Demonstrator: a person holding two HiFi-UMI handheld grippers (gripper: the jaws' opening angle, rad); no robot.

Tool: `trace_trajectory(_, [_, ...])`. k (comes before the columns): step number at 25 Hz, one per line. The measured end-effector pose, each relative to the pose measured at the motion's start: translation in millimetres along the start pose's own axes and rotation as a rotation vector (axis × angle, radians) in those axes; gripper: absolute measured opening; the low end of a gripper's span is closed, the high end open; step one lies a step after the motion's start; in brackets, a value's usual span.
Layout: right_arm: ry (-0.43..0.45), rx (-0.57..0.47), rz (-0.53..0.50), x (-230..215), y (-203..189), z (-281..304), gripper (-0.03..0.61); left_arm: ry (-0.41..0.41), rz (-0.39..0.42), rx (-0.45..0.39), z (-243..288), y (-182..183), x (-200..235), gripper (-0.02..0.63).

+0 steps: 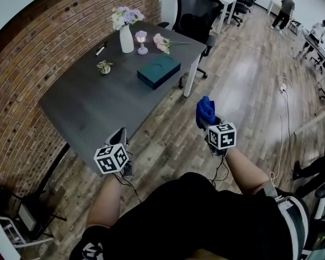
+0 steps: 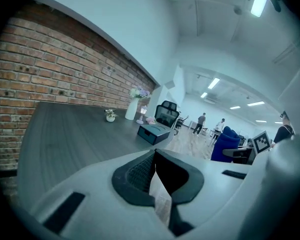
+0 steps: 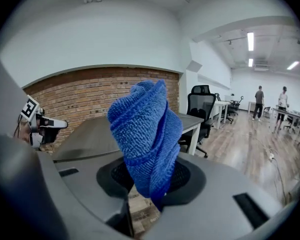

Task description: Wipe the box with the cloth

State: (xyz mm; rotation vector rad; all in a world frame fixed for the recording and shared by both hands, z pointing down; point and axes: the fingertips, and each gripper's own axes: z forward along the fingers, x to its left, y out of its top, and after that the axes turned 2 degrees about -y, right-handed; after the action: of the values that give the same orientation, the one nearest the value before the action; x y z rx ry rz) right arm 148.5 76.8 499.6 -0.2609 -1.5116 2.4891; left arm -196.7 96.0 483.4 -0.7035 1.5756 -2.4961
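Well ahead of both grippers, the dark teal box (image 1: pixel 158 71) sits on the grey table (image 1: pixel 86 107), its top closed and its contents hidden. Beyond the box, a white vase (image 1: pixel 127 39) holds pale flowers (image 1: pixel 124 16), and a small pot (image 1: pixel 104 67) with a plant stands to its left. The right gripper (image 1: pixel 208 124) is clamped on the blue cloth (image 1: pixel 205 111), which bunches above its jaws, off the table. The left gripper (image 1: pixel 119 141), at the table's near edge, has its jaws closed together on nothing.
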Motion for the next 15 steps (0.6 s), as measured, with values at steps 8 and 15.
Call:
trace_trajectory(8, [0.055, -0.013, -0.011, 5, 18, 38, 0.117, 0.054, 0.024, 0.019, 27, 7, 26, 0.009])
trace_trajectory(15, [0.116, -0.015, -0.017, -8, 45, 103, 0.116, 0.051, 0.108, 0.030, 78, 33, 22, 0.009])
